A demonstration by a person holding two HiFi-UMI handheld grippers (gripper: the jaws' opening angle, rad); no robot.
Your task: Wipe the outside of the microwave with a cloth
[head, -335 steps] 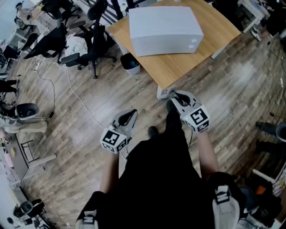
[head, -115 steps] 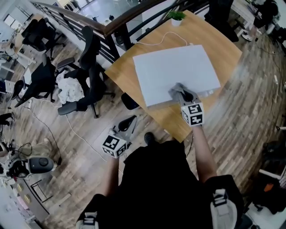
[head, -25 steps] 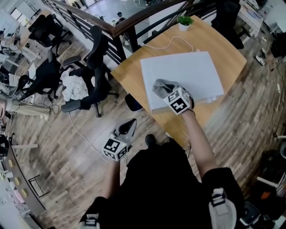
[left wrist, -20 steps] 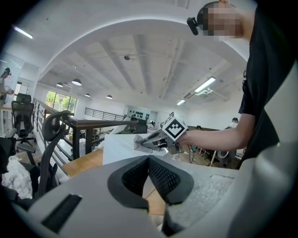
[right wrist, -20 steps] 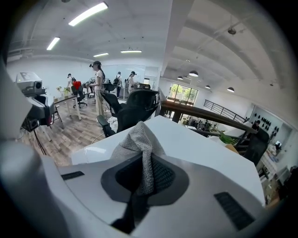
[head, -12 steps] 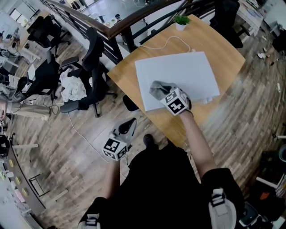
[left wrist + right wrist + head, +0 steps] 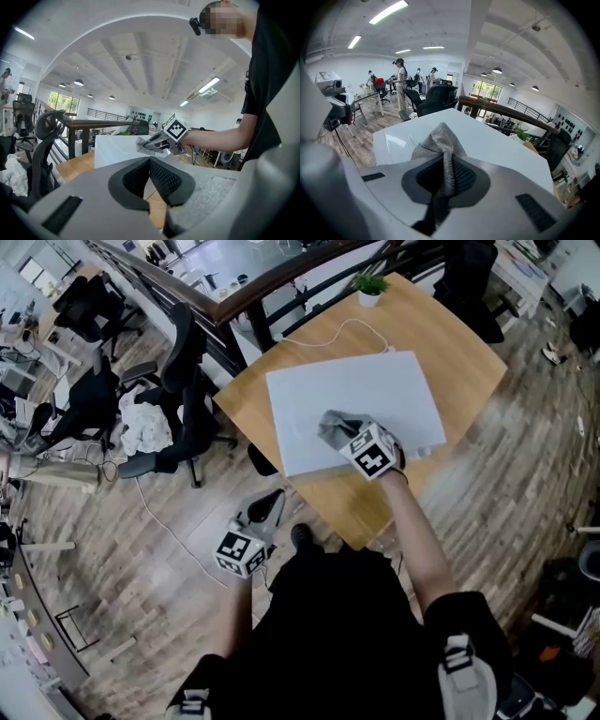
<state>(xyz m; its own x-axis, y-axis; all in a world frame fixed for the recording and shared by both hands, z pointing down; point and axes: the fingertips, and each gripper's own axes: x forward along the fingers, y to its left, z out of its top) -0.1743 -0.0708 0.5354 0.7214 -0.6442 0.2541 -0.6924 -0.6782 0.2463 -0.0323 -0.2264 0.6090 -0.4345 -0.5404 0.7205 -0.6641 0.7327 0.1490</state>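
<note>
In the last 1 second the right claw (image 7: 349, 435), clamped on the grey cloth (image 7: 333, 425), has slid along the white microwave (image 7: 375, 390) top on the wooden surface (image 7: 450, 343), so wiping is under way. The left claw (image 7: 275, 498) hangs closed and empty.

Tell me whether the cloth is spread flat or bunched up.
Bunched up. The cloth is pinched between the jaws of the right gripper and gathers into a crumpled peak over the top of the white microwave, not flat.

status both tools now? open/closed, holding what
Left tool: closed, empty.
Right tool: closed on the grey cloth, which lies on the microwave top.
</note>
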